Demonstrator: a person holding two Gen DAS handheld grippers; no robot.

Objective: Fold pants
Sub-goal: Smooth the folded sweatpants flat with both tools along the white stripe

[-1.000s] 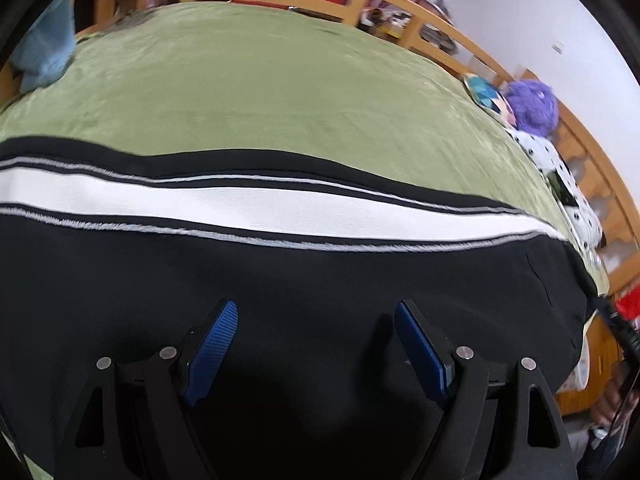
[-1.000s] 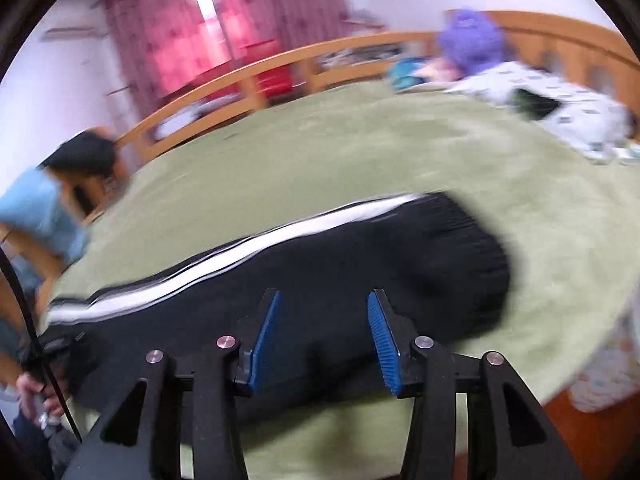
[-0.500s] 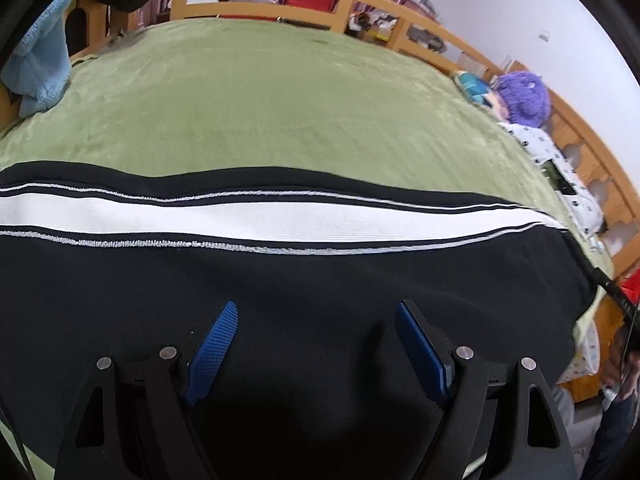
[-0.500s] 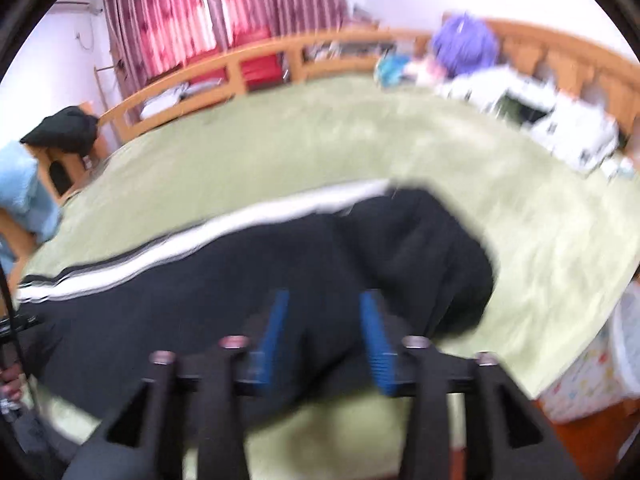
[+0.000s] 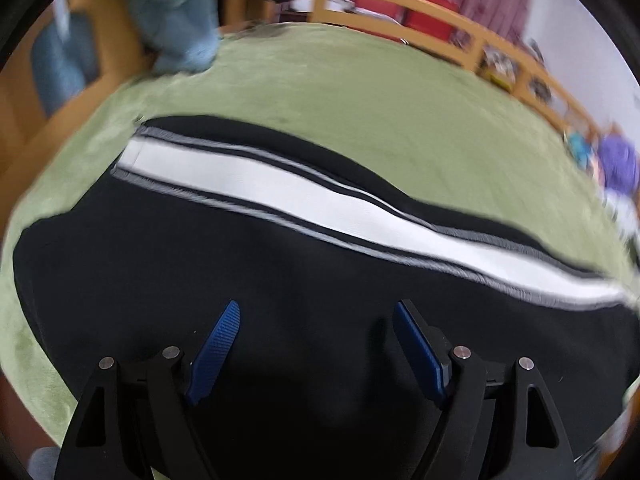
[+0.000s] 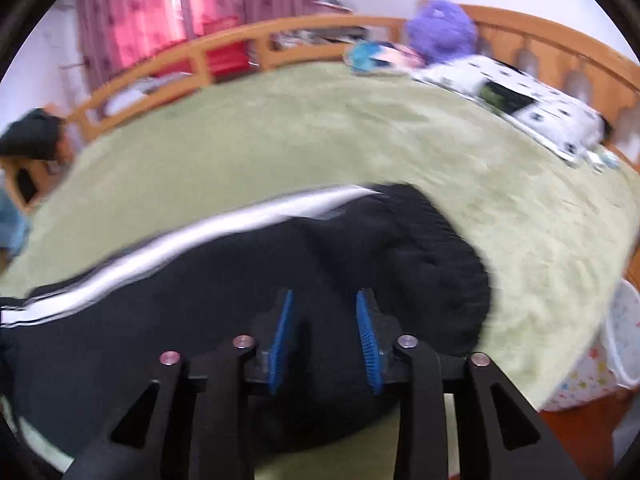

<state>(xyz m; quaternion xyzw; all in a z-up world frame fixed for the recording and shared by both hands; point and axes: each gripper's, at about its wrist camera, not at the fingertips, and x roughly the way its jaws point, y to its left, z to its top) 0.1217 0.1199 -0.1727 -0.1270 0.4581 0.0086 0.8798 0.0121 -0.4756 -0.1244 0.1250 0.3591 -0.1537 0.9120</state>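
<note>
Two handheld black grippers with blue-padded fingers, both poised over black fabric pants with a broad white side stripe edged in thin grey lines (image 5: 320, 240), spread flat across a green plush bed cover (image 5: 360, 92). Left gripper (image 5: 316, 332) with fingers spread wide, nothing between them, only the dark cloth seen beyond; contact with the cloth impossible to tell. From the left wrist view, white stripe (image 5: 280, 188) running diagonally from upper left to lower right across the pants. Right gripper (image 6: 324, 316) with fingers partly open, a moderate gap between the pads, nothing gripped, aimed at the rounded black end of the pants (image 6: 420, 264) near the bed's edge. From the right wrist view, stripe (image 6: 200, 240) curving away to the left, blurred. Around the bed, a curved wooden rail (image 6: 240, 44); behind it, red patterned curtains (image 6: 160, 8). At the far side of the bed, a fuzzy purple plush toy (image 6: 440, 28), a white pillow with dark spots (image 6: 520, 108) and a small blue-and-pink cushion (image 6: 380, 56). In the left wrist view, a light blue cloth (image 5: 176, 12) hanging over the rail at the upper left. Below the bed edge on the right, a white bin with coloured stars (image 6: 616, 352).
</note>
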